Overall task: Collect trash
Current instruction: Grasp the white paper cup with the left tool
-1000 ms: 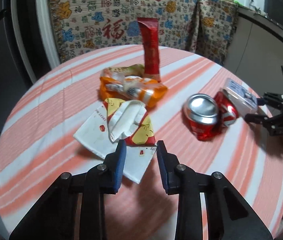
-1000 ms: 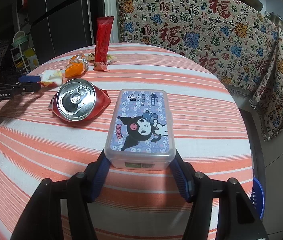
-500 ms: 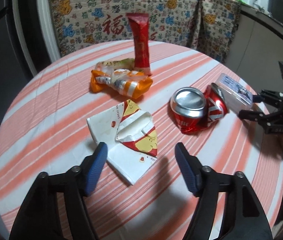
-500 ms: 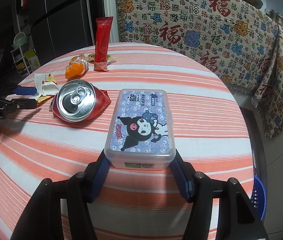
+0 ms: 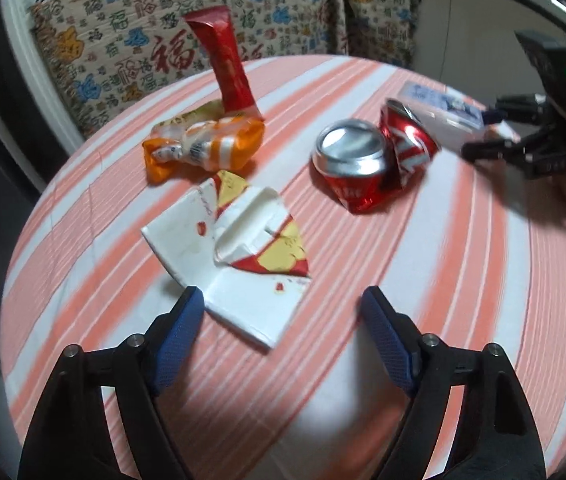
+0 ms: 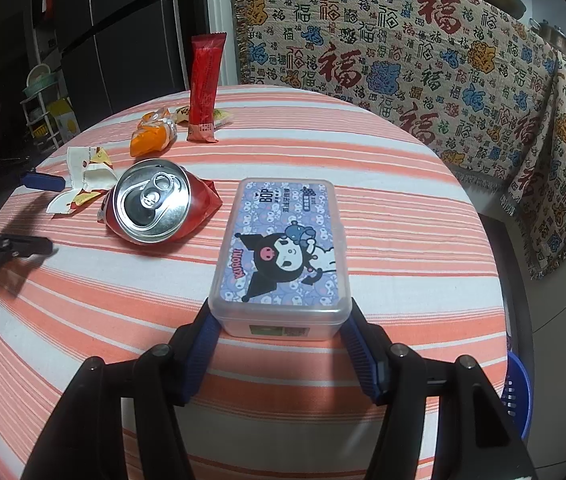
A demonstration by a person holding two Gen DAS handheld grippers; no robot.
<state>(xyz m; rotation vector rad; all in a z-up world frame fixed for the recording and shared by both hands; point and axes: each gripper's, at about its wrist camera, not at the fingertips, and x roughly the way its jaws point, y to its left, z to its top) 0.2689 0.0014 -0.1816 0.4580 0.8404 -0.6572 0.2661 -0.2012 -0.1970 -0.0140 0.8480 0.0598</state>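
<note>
Left hand-held gripper (image 5: 283,316) wide over paper wrapper (image 5: 239,256); right hand-held gripper (image 6: 281,334) clamps plastic box (image 6: 283,252) on worktop (image 6: 403,240).

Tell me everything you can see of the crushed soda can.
The crushed soda can is red aluminium with a silver top, pull tab still attached, mouth open. Its body is buckled and folded, leaning on the striped tablecloth. It lies between the paper wrapper and the plastic box, untouched by either gripper.

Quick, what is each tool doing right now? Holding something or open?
Left tool: open, holding nothing; the paper wrapper lies just ahead of it.
Right tool: closed on the clear plastic box.
</note>
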